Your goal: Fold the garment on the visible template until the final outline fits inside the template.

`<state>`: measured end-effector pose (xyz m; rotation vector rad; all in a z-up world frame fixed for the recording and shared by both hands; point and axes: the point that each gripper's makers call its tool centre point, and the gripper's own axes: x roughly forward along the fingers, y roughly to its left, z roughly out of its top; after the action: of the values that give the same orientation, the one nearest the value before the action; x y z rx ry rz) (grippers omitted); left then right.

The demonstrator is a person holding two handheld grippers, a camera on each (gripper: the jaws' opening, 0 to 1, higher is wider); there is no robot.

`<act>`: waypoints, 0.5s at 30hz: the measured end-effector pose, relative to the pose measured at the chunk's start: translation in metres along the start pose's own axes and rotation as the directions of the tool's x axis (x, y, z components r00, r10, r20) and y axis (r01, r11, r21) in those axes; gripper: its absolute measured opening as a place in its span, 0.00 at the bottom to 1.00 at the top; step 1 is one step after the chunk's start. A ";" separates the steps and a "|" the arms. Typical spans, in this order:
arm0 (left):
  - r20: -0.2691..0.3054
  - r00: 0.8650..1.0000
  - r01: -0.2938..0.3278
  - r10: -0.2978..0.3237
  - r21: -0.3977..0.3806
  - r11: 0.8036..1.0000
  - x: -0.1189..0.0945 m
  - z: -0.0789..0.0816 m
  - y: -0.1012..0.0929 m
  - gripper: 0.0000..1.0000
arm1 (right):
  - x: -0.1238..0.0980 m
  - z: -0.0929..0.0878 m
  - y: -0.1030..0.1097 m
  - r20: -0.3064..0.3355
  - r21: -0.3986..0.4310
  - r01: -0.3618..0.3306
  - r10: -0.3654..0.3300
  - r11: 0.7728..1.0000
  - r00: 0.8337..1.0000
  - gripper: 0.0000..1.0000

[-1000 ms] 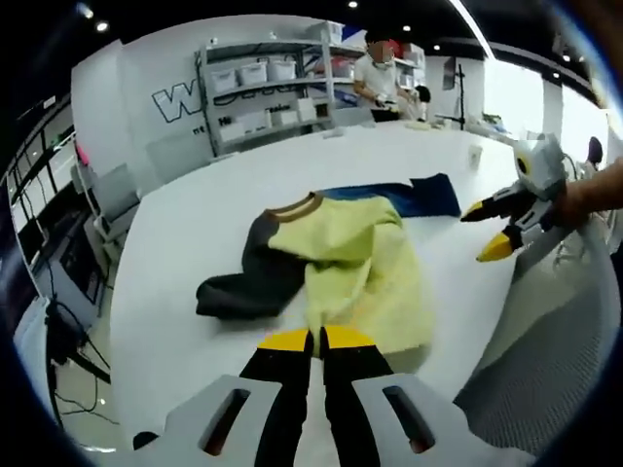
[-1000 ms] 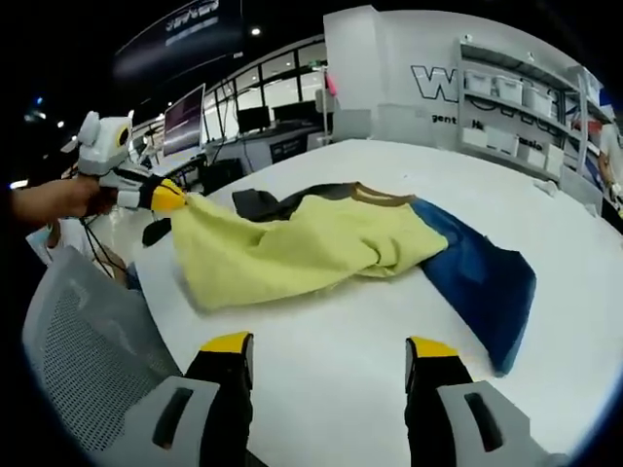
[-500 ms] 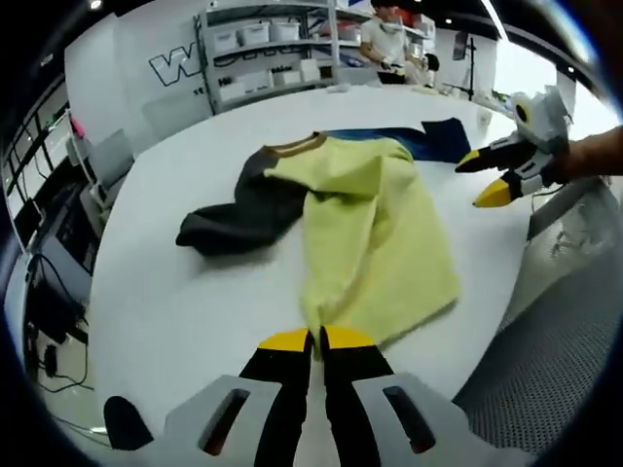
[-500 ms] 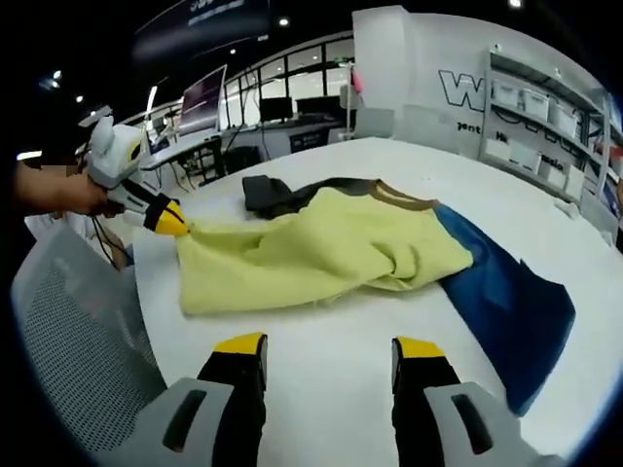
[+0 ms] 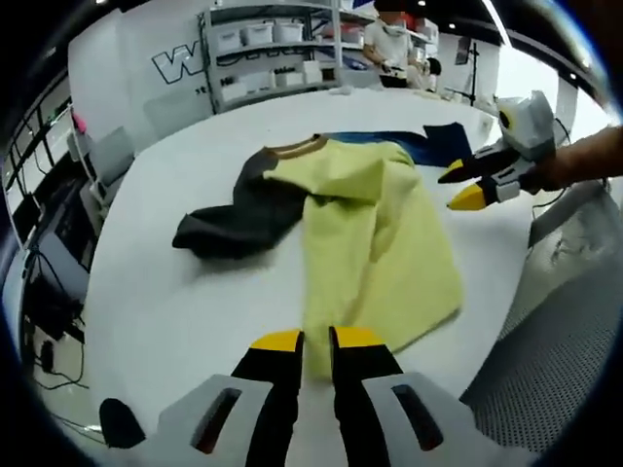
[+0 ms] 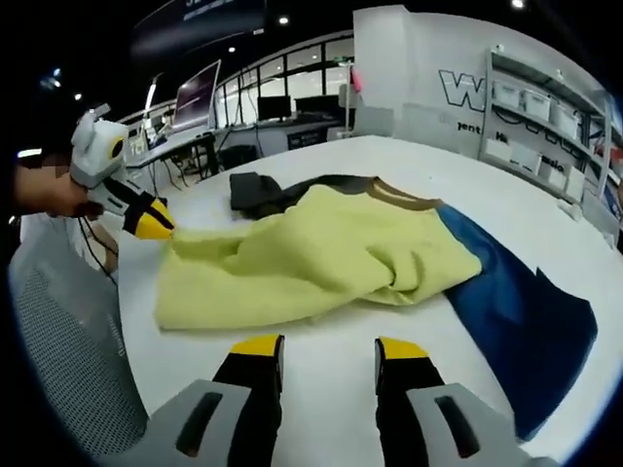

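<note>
- While the garment lies crumpled on the white table, its yellow body faces up, a dark sleeve stretches off to one side and the collar points away from the table's near edge.
- Blue template lies flat under the garment's far part, showing beyond the yellow cloth.
- Left gripper has its jaws slightly parted at the yellow hem; I cannot tell whether they touch the cloth.
- Right gripper hovers over bare table just beside the yellow edge, jaws apart and empty.
- A mesh chair stands by the table.
</note>
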<state>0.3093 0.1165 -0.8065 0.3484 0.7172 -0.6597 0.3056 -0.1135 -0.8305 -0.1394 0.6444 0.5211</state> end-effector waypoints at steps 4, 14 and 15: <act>-0.017 1.000 0.019 -0.018 0.018 1.000 0.010 0.000 -0.004 0.13 | 0.007 0.003 -0.002 -0.001 0.015 -0.005 0.005 1.000 1.000 0.29; -0.036 0.999 0.041 -0.041 0.011 0.999 0.026 -0.006 -0.009 0.11 | 0.022 0.010 0.002 -0.010 0.015 -0.032 0.032 0.999 0.999 0.25; -0.038 0.998 0.043 -0.043 0.008 0.999 0.026 -0.006 -0.009 0.12 | 0.023 0.010 0.002 -0.011 0.018 -0.034 0.034 0.999 0.999 0.24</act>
<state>0.3154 0.1015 -0.8301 0.3551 0.7596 -0.6989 0.3257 -0.0988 -0.8363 -0.1153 0.6632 0.5480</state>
